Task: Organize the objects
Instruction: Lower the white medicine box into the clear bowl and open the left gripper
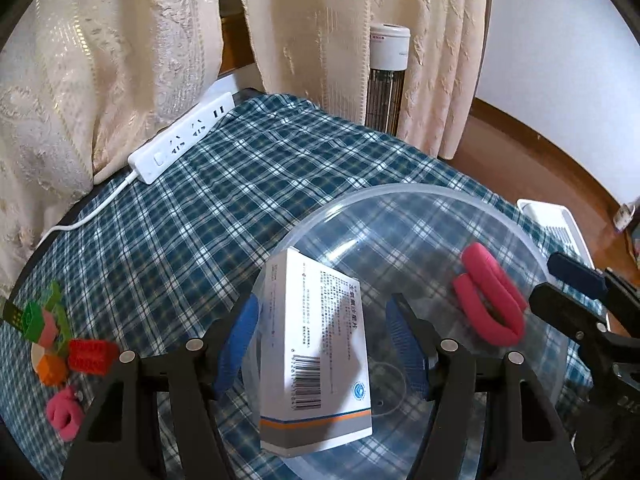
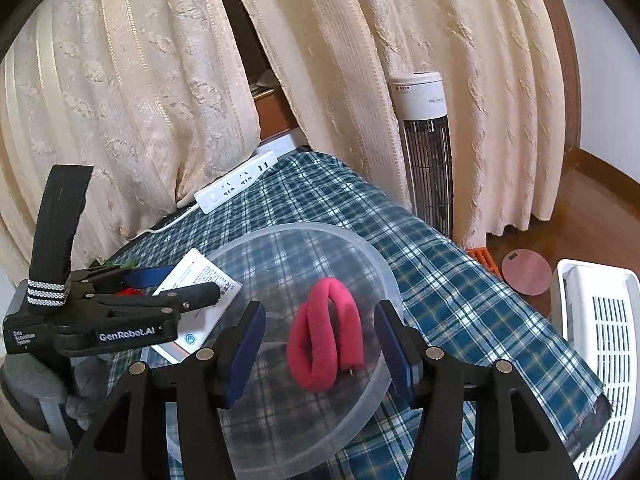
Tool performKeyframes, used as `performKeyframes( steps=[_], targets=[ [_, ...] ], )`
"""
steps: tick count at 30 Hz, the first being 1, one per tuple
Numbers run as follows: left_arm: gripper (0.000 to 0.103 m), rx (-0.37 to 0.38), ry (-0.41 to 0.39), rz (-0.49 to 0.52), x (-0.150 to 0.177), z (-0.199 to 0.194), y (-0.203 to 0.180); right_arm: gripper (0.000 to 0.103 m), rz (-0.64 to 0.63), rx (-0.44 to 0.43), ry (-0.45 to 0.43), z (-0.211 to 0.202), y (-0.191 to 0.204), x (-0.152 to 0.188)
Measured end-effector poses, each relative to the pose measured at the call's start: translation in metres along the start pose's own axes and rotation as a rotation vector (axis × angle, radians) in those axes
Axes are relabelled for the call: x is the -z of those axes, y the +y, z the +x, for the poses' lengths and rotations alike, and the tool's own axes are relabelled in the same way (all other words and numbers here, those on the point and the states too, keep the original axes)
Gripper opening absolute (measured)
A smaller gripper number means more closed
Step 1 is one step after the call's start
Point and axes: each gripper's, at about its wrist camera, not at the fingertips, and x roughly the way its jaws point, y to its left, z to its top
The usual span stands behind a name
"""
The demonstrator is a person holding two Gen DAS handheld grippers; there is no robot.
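Between the spread blue pads of the left tool [image 1: 326, 344], a white medicine box [image 1: 320, 356] with a barcode and an orange-and-grey stripe, tilted on end, leaning over the near rim of a clear plastic bowl [image 1: 400, 196]; pads apart from both its sides, nothing pinched. Ahead and to the right of that tool, inside the bowl, a folded pink foam roll [image 1: 490, 300]. Just right of the roll, over the bowl's rim, the fingers of the right tool [image 1: 568, 284], entering from the right edge of the left wrist view. Far left of the left tool, on the checked blue cloth of the table [image 1: 208, 208], a cluster of toy blocks [image 1: 56, 332], green, red, orange and pink, and nearer still a small pink foam piece [image 1: 64, 412]. Well ahead and left, at the table's far edge against the cream curtains [image 1: 100, 60], a white power strip [image 1: 182, 140] with its cord trailing left. Between the open blue pads of the right tool [image 2: 320, 344], likewise gripping nothing, the same pink foam roll [image 2: 326, 332] lying on the bottom of the clear plastic bowl [image 2: 384, 268], clear of both pads. Left of the right tool, the left tool [image 2: 172, 288] seen side-on, black with a strap, fingers on either side of the white medicine box [image 2: 200, 292] at the bowl's left rim. Beyond the table ahead of the right tool, a tall tower heater [image 2: 426, 148]; to the right, on the wooden floor, a white slotted basket [image 2: 600, 344].
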Motion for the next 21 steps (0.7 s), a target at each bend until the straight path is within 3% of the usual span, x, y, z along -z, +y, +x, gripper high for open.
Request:
performKeyframes(
  steps=[7,15,21],
  targets=[
    [0.068,-0.011,-0.030,-0.042,0.008,-0.019,0.013,0.060,0.008,-0.010,0.018,0.005,0.003,0.004],
    [0.068,-0.076,-0.041,-0.100,0.035,-0.043,0.038,0.060,0.008,-0.009,0.004,-0.003,0.005,0.003],
    [0.068,-0.067,-0.037,-0.079,0.052,-0.052,0.034,0.060,-0.005,-0.012,0.006,-0.005,0.013,0.004]
  ],
)
